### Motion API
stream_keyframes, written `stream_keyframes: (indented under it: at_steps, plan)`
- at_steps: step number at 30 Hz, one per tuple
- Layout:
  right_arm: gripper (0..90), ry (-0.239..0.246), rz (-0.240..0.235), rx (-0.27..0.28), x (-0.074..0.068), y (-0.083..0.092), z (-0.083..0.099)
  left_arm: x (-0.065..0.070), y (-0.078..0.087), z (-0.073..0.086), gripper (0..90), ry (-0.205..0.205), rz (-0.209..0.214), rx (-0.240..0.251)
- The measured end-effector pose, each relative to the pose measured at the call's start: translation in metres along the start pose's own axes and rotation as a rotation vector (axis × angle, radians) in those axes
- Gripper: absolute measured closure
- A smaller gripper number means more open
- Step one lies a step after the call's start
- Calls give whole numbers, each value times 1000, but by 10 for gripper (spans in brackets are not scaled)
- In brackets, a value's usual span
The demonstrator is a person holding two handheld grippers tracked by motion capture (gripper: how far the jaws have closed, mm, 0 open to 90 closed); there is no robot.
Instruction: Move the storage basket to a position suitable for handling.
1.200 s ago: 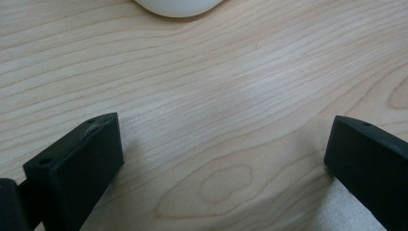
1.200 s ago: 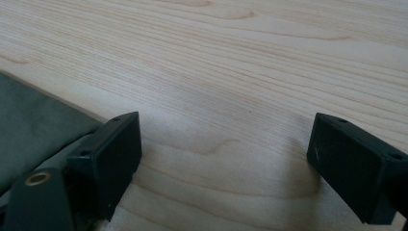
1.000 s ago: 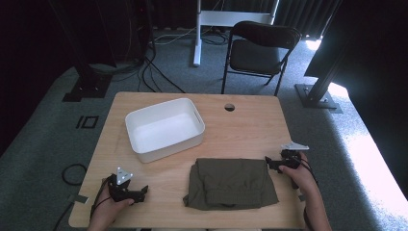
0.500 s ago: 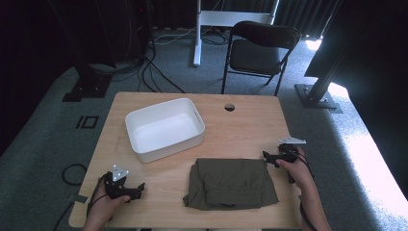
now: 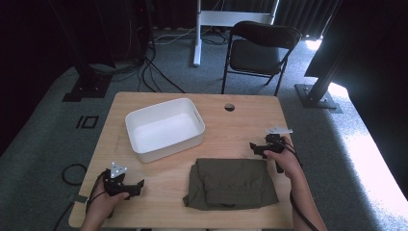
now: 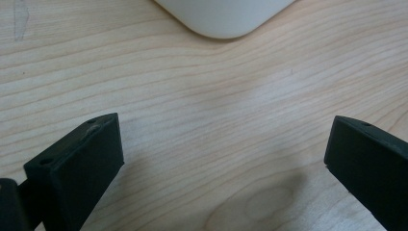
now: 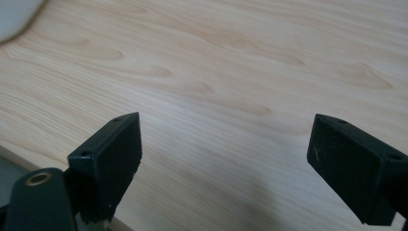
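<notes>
Left gripper point(image 5: 137, 185) sits low at the near-left corner of the table point(image 5: 240, 122), held in the person's left hand point(image 5: 103, 204), and its jaws are spread wide with nothing between them but bare wood. The grey 3-cornered plate on top catches the light. In the left gripper view those 2 black jaws frame plain wood grain, and the rounded corner of the white bin point(image 6: 223, 17) peeks in at the top, well ahead of the tips.

Over to the right gripper point(image 5: 254, 148): it hovers at the far-right corner of the folded olive garment point(image 5: 231, 183), just beside the cloth, and I can't tell from the high view whether it touches. Jaws spread wide here too, gripping nothing; the right gripper view has bare tabletop running between the 2 fingers point(image 7: 108, 161). The right hand point(image 5: 286, 161) wraps the handle, cable trailing back along the forearm.

The garment lies flat on the near half of the table, between the 2 grippers, closer to the right one. The white bin point(image 5: 166, 129) stands just behind it to the left, apart from the cloth. Beyond the table, a black folding chair point(image 5: 262, 48) and loose cables point(image 5: 154, 67) on the grey carpet
</notes>
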State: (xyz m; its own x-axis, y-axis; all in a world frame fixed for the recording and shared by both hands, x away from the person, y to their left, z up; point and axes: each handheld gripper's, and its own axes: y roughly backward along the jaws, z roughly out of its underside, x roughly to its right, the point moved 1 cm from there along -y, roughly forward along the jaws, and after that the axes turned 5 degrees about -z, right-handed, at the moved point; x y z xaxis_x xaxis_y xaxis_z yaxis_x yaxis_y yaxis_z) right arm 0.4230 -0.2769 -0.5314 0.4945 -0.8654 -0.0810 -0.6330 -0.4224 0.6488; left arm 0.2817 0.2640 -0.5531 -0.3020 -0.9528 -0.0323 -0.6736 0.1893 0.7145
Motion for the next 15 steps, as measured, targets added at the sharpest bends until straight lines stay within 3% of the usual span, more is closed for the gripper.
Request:
stream_keyframes:
  at_steps: [15]
  plan:
    - [118, 40, -116, 32, -43, -21, -34, -2, 8, -13, 9, 6, 3, 26]
